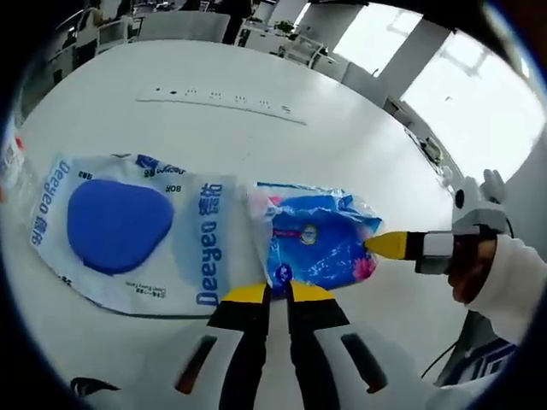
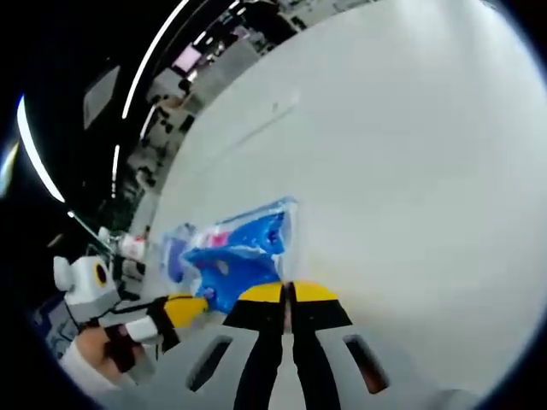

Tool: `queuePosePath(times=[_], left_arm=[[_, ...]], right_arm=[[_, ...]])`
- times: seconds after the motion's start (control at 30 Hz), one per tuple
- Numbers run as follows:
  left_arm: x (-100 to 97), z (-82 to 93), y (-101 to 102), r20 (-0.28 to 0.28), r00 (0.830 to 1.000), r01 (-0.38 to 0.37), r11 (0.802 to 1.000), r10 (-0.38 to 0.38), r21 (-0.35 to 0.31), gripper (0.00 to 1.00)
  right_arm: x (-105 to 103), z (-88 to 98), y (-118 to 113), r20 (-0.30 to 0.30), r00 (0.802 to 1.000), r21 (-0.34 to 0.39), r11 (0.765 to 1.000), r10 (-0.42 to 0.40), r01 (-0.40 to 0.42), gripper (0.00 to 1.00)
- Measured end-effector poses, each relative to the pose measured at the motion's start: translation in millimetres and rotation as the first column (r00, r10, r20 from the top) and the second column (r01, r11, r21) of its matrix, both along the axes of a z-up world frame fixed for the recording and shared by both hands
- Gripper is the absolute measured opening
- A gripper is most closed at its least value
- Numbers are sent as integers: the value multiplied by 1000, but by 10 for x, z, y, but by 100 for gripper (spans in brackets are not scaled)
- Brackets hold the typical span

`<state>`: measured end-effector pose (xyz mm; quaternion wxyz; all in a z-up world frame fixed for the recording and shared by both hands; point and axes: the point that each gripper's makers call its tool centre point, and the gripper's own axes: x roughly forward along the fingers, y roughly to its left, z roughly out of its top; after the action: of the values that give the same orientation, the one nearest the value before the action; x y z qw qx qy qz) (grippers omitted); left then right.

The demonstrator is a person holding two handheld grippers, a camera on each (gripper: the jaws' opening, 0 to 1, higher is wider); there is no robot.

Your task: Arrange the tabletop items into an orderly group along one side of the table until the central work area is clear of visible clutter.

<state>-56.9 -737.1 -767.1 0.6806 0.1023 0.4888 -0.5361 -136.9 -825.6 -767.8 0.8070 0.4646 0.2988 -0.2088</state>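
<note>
Presently both grippers clamp the small blue packet [image 1: 318, 239] from two sides: the left gripper [image 1: 279, 293] pinches its near edge, the right gripper [image 2: 287, 292] its end. It lies flat on the white table [image 1: 256, 145], touching the larger Deeyeo wipes pack [image 1: 128, 231] beside it.

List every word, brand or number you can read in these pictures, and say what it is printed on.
"Deeyeo": twice on the large white wipes pack, along its left and right ends.
"80R": on the same pack, uncertain.
Small blue packet: its print is too blurred to read.
</note>
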Motion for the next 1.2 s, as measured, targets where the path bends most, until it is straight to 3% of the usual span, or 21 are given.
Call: queuePosePath(times=[0.2,0.37,0.5,0.53,0.73,0.87,1.0,1.07,1.2], left_arm=[[-19,25,25,42,999,10,1000,-11,10,7],[19,46,28,44,999,-13,1000,13,9,8],[7,72,58,68,998,9,1000,-10,12,10],[0,74,70,75,997,19,1000,-20,16,11],[-22,112,157,90,996,26,1000,-28,17,15],[3,233,196,116,993,16,1000,-14,-11,18],[19,337,266,154,988,33,999,-29,-24,28],[32,367,338,171,985,31,999,-29,-13,38],[18,452,471,144,989,-1,1000,4,-25,54]], right_arm=[[-7,8,16,10,999,6,999,-34,34,0],[3,17,36,21,998,8,998,-60,60,0],[0,27,29,15,999,-19,999,-40,40,1],[-1,50,-33,20,999,-66,996,-50,51,3],[35,174,-37,53,998,-115,992,-41,47,21],[7,246,-10,73,996,-136,989,-53,63,28],[-44,320,105,96,995,-114,992,-38,49,30],[-91,376,149,104,994,-136,990,-25,39,32],[-186,487,217,118,993,-191,982,16,6,44]])
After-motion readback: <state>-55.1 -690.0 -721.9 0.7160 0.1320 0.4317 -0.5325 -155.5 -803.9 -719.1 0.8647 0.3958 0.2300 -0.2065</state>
